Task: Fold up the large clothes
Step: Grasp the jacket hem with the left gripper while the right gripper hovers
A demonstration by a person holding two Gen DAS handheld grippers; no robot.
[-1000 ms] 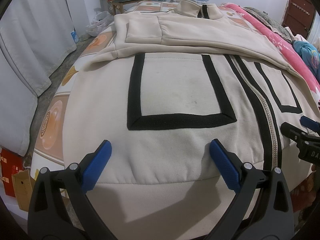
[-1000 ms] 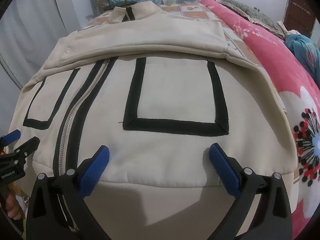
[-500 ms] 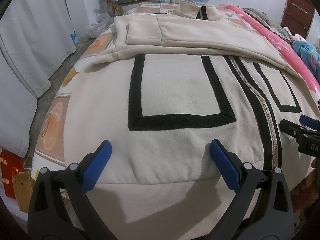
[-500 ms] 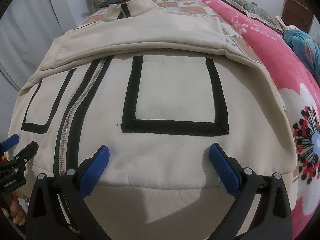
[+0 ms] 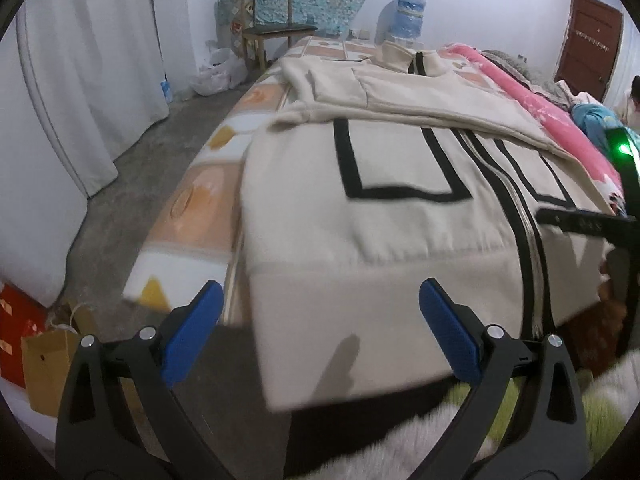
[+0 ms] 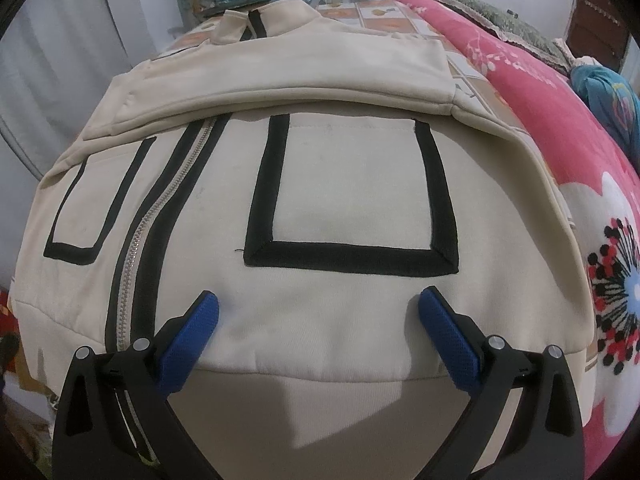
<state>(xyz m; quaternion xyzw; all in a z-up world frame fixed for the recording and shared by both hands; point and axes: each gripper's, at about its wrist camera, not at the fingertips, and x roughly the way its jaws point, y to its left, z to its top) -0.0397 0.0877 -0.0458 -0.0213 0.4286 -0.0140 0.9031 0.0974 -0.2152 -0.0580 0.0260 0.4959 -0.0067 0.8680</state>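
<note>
Cream fleece is covering most of the bed [image 5: 192, 216]: the jacket [image 5: 380, 208] is lying flat, front up, collar at the far end, sleeves folded across the chest, its near hem hanging over the bed's near edge. Black bands are framing two pockets, and a zipper [image 6: 138, 248] is running between black strips down the middle. The left claw [image 5: 320, 330] is hovering wide open off the jacket's near left corner, holding nothing, with bare floor showing past its left finger. The right claw [image 6: 318, 330] is also gaping wide and empty, its blue pads [image 6: 448, 332] sitting just over the hem band below the right pocket. A pink flowered blanket [image 6: 560, 128] is crowding the jacket's right side. Far off, a wooden chair [image 5: 268, 28] and a water bottle [image 5: 408, 16] are standing by the wall; a paper bag [image 5: 44, 364] is sitting on the floor at near left. I am reading no lettering anywhere.
</note>
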